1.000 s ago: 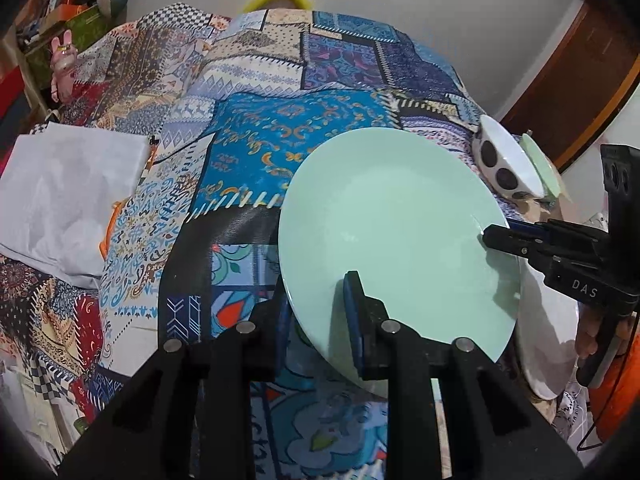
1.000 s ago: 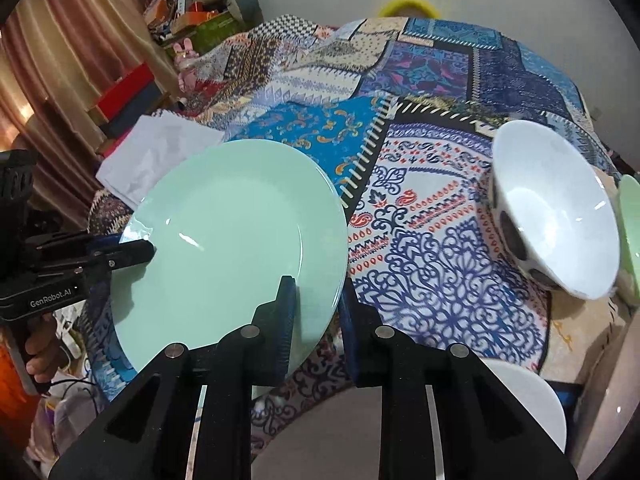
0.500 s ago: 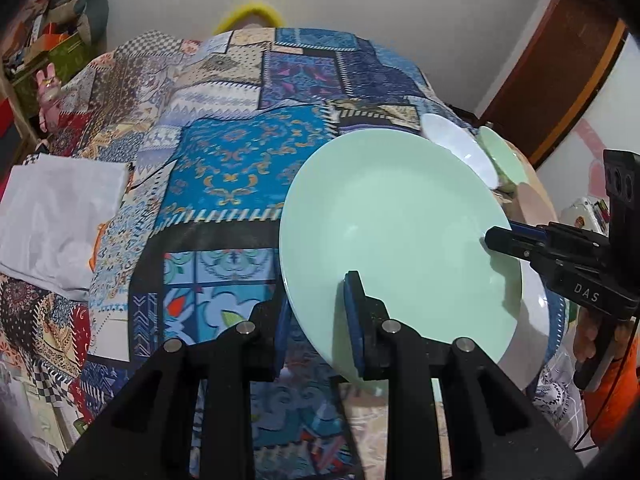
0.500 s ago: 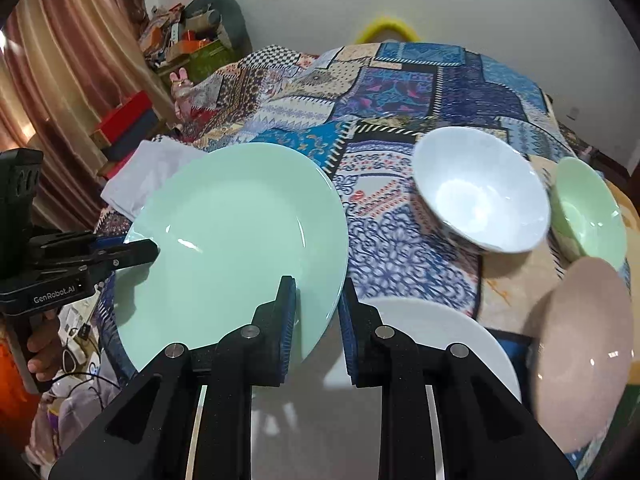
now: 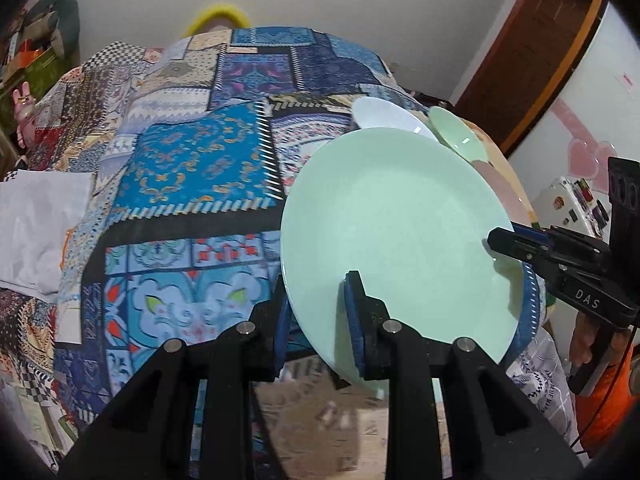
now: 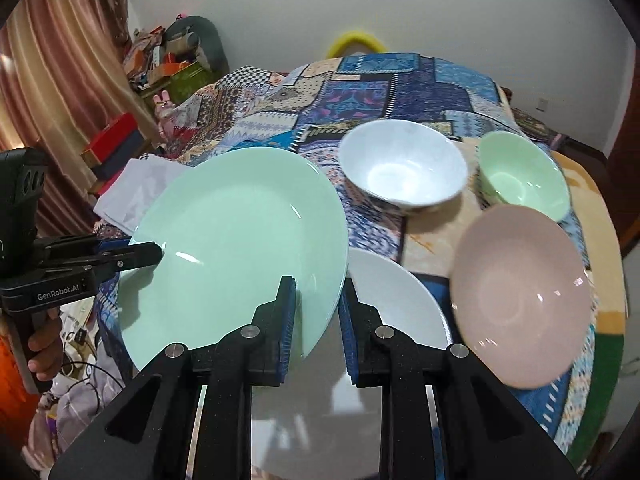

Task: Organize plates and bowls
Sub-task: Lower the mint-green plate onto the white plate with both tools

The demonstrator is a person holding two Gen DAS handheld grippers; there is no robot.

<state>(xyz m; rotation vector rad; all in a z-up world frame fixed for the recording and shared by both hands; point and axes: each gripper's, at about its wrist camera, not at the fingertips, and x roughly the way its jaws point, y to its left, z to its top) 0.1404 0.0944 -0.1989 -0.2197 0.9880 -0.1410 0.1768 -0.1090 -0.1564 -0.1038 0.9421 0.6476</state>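
A bed under a patchwork quilt [image 6: 400, 80] carries the dishes. Just past the right fingers [image 6: 286, 320] lies a white plate [image 6: 400, 304]; beyond it stand a white bowl [image 6: 404, 164] and green bowl [image 6: 520, 172], a pink bowl [image 6: 520, 296] to the right. A white cloth [image 5: 40, 216] lies far left.

There are three plates: one mint-green plate [image 6: 236, 240], one white plate [image 6: 396, 304] and one dusty-pink plate [image 6: 520, 296]. Two bowls stand beyond them, one white bowl [image 6: 404, 164] and one smaller mint-green bowl [image 6: 524, 176]. One folded white cloth [image 5: 36, 224] lies on the patchwork bedspread [image 5: 192, 168], and two handheld grippers are in view.
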